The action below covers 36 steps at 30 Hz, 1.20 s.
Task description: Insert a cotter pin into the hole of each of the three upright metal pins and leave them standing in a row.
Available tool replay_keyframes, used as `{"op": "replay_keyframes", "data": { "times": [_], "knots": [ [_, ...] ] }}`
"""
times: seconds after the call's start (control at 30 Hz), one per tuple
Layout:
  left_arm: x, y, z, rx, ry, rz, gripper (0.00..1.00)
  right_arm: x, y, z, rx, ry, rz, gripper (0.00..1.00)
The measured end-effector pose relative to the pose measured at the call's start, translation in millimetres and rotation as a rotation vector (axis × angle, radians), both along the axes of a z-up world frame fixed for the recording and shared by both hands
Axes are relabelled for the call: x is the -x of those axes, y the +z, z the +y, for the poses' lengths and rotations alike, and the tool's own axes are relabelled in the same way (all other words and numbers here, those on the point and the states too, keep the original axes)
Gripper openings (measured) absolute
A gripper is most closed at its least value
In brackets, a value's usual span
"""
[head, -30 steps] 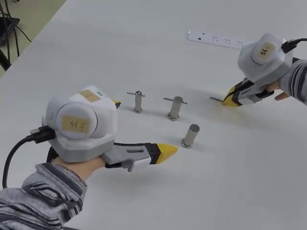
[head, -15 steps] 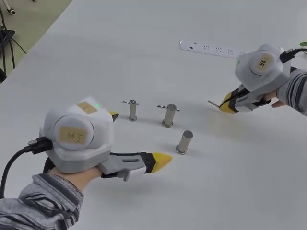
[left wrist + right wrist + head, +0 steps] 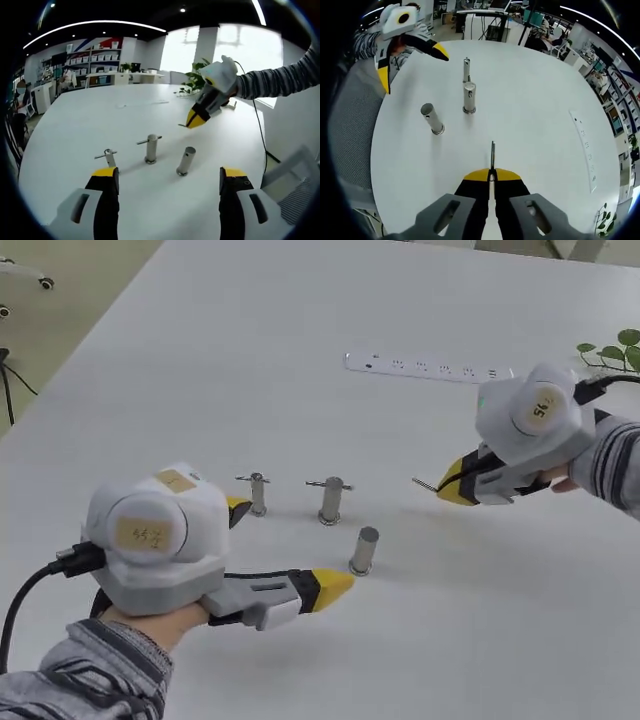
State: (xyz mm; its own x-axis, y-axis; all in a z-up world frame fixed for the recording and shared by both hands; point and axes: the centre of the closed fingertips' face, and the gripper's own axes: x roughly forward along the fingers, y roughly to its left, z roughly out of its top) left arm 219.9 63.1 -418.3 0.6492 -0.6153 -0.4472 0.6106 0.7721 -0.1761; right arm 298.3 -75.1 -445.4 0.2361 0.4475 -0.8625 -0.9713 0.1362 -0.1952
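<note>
Three upright metal pins stand on the white table. The left pin (image 3: pixel 257 493) and the middle pin (image 3: pixel 331 500) each carry a cotter pin through the top. The nearer third pin (image 3: pixel 364 550) is bare, as the left gripper view (image 3: pixel 186 161) confirms. My left gripper (image 3: pixel 286 546) is open, just short of the pins, its jaws wide apart (image 3: pixel 169 175). Right of the pins and apart from them, my right gripper (image 3: pixel 447 487) is shut on a thin cotter pin (image 3: pixel 492 155), which points toward them.
A white power strip (image 3: pixel 430 368) lies at the back of the table. A green plant (image 3: pixel 610 350) shows at the far right. The table's left edge runs along the floor side. Bare tabletop surrounds the pins.
The head camera has shifted, moving the whole picture. The right gripper with its cotter pin has lifted slightly off the table. The left gripper has edged a little nearer the bare pin.
</note>
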Motion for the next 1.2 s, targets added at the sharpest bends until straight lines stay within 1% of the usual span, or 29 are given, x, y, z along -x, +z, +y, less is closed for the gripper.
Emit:
{"op": "replay_keyframes", "data": {
  "times": [0.13, 0.27, 0.37, 0.43, 0.5, 0.67, 0.8, 0.87, 1.0, 1.07, 1.2],
  "knots": [
    [2.1, 4.6, -6.6, 0.011, -0.016, 0.000, 0.76, 11.2, 7.4, 5.9, -0.017, 0.030, -0.018, 0.00],
    [4.4, 7.2, -12.5, 0.035, -0.027, 0.017, 0.72, 23.9, 15.0, 14.0, -0.034, 0.064, -0.037, 0.00],
    [5.9, 10.0, -16.9, 0.046, -0.035, 0.022, 0.69, 33.0, 19.0, 20.7, -0.046, 0.090, -0.050, 0.00],
    [7.6, 12.0, -20.9, 0.060, -0.045, 0.028, 0.65, 39.8, 21.1, 25.4, -0.049, 0.112, -0.061, 0.00],
    [8.9, 14.5, -24.7, 0.077, -0.051, 0.033, 0.62, 46.7, 22.9, 29.7, -0.050, 0.136, -0.069, 0.00],
    [10.7, 19.9, -30.6, 0.101, -0.058, 0.039, 0.56, 59.0, 27.0, 39.3, -0.064, 0.180, -0.087, 0.00],
    [11.5, 24.0, -35.0, 0.145, -0.052, 0.058, 0.50, 69.8, 28.7, 46.3, -0.070, 0.213, -0.103, 0.00],
    [11.3, 24.0, -35.7, 0.152, -0.047, 0.062, 0.49, 75.0, 29.6, 49.5, -0.075, 0.227, -0.105, 0.00],
    [12.5, 24.2, -37.9, 0.173, -0.038, 0.078, 0.40, 84.0, 32.3, 55.6, -0.090, 0.248, -0.114, 0.00],
    [13.2, 23.7, -38.7, 0.169, -0.039, 0.079, 0.36, 88.3, 32.9, 58.1, -0.094, 0.260, -0.118, 0.00],
    [17.2, 25.6, -43.9, 0.187, -0.053, 0.084, 0.28, 95.0, 33.1, 61.3, -0.095, 0.278, -0.126, 0.00]
  ]
}}
